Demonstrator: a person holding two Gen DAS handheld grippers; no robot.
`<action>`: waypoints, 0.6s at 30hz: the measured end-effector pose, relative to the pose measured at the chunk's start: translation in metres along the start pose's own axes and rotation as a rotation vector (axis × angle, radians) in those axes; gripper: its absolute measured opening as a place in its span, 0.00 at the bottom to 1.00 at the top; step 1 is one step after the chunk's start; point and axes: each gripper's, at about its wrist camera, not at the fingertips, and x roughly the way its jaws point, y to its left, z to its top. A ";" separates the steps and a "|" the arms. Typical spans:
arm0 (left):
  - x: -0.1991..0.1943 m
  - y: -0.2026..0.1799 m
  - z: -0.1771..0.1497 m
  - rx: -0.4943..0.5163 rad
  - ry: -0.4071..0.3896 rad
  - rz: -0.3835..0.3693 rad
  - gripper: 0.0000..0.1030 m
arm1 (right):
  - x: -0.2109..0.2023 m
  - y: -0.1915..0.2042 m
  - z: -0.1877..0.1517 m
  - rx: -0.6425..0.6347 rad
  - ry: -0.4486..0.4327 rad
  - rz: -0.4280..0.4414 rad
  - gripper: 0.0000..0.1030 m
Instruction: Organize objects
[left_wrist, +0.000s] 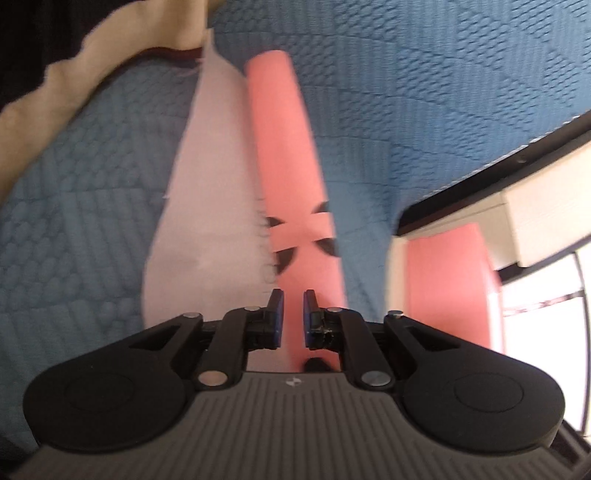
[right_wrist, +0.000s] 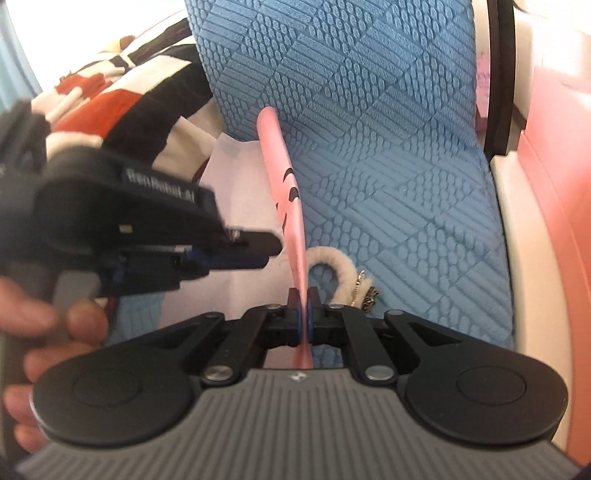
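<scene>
While the pink strip (right_wrist: 284, 199) hangs over the blue bed cover (right_wrist: 388, 147), it is best to keep it pulled flat and move slowly, so it does not twist or slip. The right gripper (right_wrist: 303, 295) has its fingers squeezed tight on the strip's near end. The left gripper (left_wrist: 293, 301) has its fingers a little apart, with the strip (left_wrist: 284, 155) running between them; I cannot tell if they touch it. A white cloth (left_wrist: 210, 206) lies just beside the strip.

Pink strip (left_wrist: 284, 147), black marks; blue embossed cover (left_wrist: 406, 92); white cloth (left_wrist: 207, 221).
</scene>
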 end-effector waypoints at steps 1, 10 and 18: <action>0.000 -0.002 0.000 0.003 0.002 -0.016 0.29 | -0.001 0.000 -0.001 -0.011 0.000 -0.006 0.06; 0.010 -0.024 -0.005 0.083 0.015 -0.059 0.39 | -0.001 0.007 -0.002 -0.058 -0.002 -0.025 0.06; 0.012 -0.014 0.000 0.030 0.003 -0.052 0.19 | -0.008 0.008 -0.003 -0.057 -0.003 -0.009 0.09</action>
